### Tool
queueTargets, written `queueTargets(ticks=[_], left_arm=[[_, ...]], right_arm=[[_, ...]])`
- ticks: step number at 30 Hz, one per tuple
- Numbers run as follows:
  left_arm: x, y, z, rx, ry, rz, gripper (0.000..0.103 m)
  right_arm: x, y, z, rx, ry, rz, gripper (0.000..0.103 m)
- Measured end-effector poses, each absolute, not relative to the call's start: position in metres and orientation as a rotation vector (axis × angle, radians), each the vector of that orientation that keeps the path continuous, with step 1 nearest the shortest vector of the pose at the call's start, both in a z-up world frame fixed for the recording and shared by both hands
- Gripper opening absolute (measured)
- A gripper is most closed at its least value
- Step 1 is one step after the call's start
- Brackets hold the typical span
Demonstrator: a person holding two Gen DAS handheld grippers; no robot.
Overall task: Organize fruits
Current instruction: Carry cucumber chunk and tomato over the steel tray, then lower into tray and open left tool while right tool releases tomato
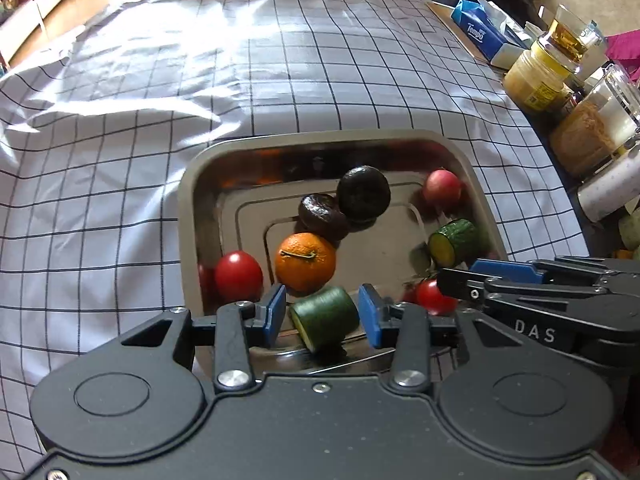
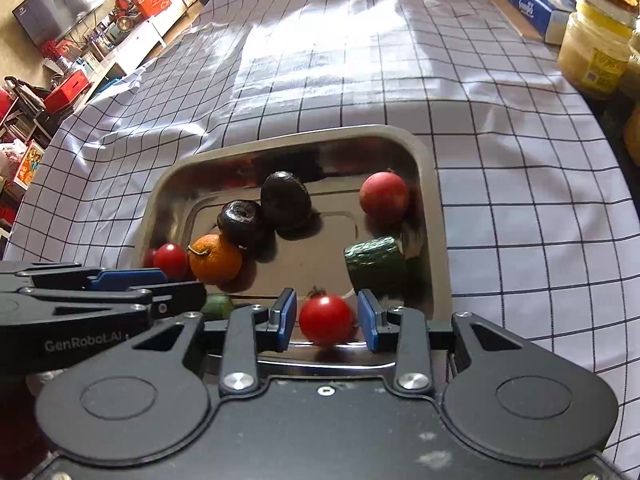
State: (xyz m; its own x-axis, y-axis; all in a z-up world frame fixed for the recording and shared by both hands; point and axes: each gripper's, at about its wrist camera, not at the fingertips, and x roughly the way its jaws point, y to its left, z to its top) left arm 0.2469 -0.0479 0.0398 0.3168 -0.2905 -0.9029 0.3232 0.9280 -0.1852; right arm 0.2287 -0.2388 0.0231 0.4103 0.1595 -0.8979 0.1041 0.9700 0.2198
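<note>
Steel rectangular tray holds two red tomatoes, two green cucumber chunks, two dark avocados, one orange and one pink apple. The left gripper is wide around one chunk; the right gripper is wide around one tomato.

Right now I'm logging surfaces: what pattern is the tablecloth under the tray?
White tablecloth with a dark grid of thin lines, clearest in the right wrist view.

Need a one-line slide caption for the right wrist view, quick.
Right gripper open around a red tomato at the near edge of the metal tray of fruit, left gripper alongside.

Tomatoes, orange, cucumber chunks in steel tray.
</note>
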Motion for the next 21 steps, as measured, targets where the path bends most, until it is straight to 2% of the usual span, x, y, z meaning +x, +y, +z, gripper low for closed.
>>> queueTargets(ticks=[21], left_arm=[[0.178,-0.04,0.05,0.052,1.071,-0.384,0.05]], right_arm=[[0.176,-0.233,0.034,0.237,1.095,0.055,0.037]])
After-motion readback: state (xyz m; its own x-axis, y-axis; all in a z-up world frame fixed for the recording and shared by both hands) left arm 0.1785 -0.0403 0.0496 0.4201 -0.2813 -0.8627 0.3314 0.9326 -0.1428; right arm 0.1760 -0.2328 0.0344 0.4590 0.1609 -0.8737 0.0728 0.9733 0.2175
